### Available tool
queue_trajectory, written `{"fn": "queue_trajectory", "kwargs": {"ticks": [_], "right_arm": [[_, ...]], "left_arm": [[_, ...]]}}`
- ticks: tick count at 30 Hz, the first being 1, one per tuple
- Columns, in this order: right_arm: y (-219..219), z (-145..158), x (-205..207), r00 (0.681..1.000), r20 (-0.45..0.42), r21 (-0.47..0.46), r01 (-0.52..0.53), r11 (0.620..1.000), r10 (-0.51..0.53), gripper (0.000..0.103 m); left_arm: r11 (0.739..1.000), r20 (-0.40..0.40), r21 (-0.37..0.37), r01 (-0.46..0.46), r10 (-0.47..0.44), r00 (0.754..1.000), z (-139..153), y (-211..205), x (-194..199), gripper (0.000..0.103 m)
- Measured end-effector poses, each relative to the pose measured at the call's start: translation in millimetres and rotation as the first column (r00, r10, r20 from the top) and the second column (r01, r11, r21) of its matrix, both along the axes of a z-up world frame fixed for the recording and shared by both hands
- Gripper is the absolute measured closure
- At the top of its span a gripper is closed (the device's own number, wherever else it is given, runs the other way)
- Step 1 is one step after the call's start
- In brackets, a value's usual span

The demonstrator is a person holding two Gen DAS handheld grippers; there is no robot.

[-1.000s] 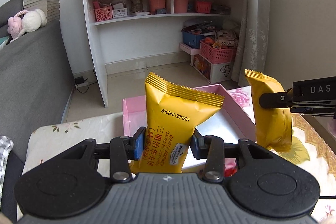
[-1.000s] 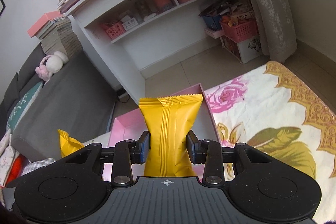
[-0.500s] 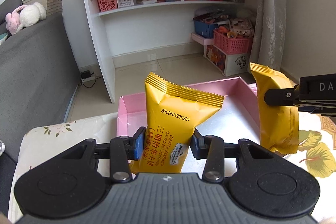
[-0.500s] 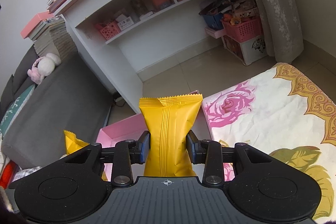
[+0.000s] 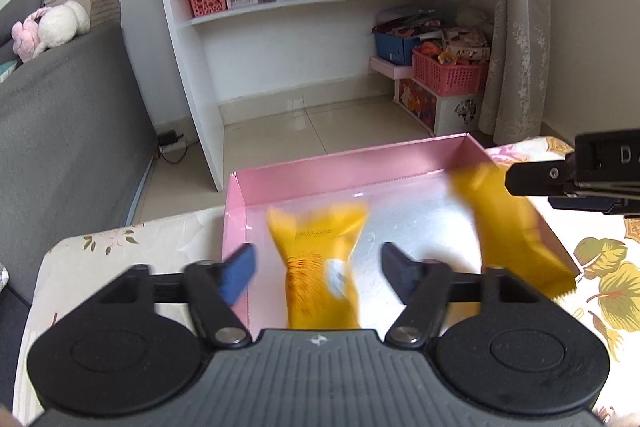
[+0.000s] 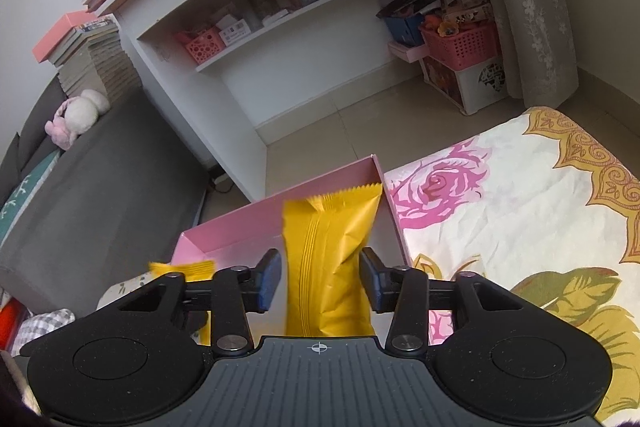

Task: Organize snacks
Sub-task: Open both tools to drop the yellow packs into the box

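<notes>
Two yellow snack packets over the pink box (image 5: 352,167)! Left gripper (image 5: 318,269) jaws have just been opening, spread clear of its blurred packet (image 5: 316,267); right gripper (image 6: 320,281) jaws opening too, pads off the second packet (image 6: 328,259) standing between them.

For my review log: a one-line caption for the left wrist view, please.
Left gripper, jaws just opened, drops a blurred yellow snack packet into the pink box; a second yellow packet falls beside it.

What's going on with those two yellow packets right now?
Both grippers, left and right, just opened. Yellow snack packets released over pink box. Nothing blocking.
</notes>
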State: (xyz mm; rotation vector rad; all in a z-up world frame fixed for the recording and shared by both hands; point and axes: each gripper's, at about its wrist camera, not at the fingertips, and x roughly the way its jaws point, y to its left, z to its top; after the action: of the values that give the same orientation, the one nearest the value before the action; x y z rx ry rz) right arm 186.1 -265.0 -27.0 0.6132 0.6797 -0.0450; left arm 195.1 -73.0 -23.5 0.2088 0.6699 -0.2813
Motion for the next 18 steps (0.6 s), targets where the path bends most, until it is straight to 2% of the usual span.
{"fn": "queue_trajectory", "kwargs": {"ticks": [1, 3, 8, 12, 18], "right_arm": [[-0.2, 2.6, -1.4, 1.0, 0.006, 0.0, 0.005, 1.0, -0.005, 0.041], [-0.5, 8.1, -4.4, 1.0, 0.014, -0.005, 0.012, 1.0, -0.012, 0.034], [-1.9, 22.5, -15.0, 1.0, 0.022, -0.001, 0.015, 1.0, -0.015, 0.033], [-0.2, 36.9, -27.0, 0.999, 0.03, -0.024, 0.012, 1.0, -0.011, 0.029], [8.5, 62.7, -44.3, 1.0, 0.017, -0.068, 0.004, 0.998, -0.002, 0.025]], "left_arm": [[1.0, 0.006, 0.001, 0.001, -0.001, 1.0, 1.4, -0.2, -0.7, 0.029], [1.0, 0.001, 0.0, 0.009, -0.009, 1.0, 3.8, 1.1, -2.2, 0.029], [0.999, 0.011, -0.04, 0.001, -0.001, 1.0, 13.1, 8.6, -8.0, 0.021], [0.997, 0.016, -0.077, -0.001, 0.003, 1.0, 25.4, 15.7, -15.7, 0.016], [0.994, 0.037, -0.1, 0.039, -0.035, 0.999, 41.3, 25.4, -36.0, 0.007]]}}
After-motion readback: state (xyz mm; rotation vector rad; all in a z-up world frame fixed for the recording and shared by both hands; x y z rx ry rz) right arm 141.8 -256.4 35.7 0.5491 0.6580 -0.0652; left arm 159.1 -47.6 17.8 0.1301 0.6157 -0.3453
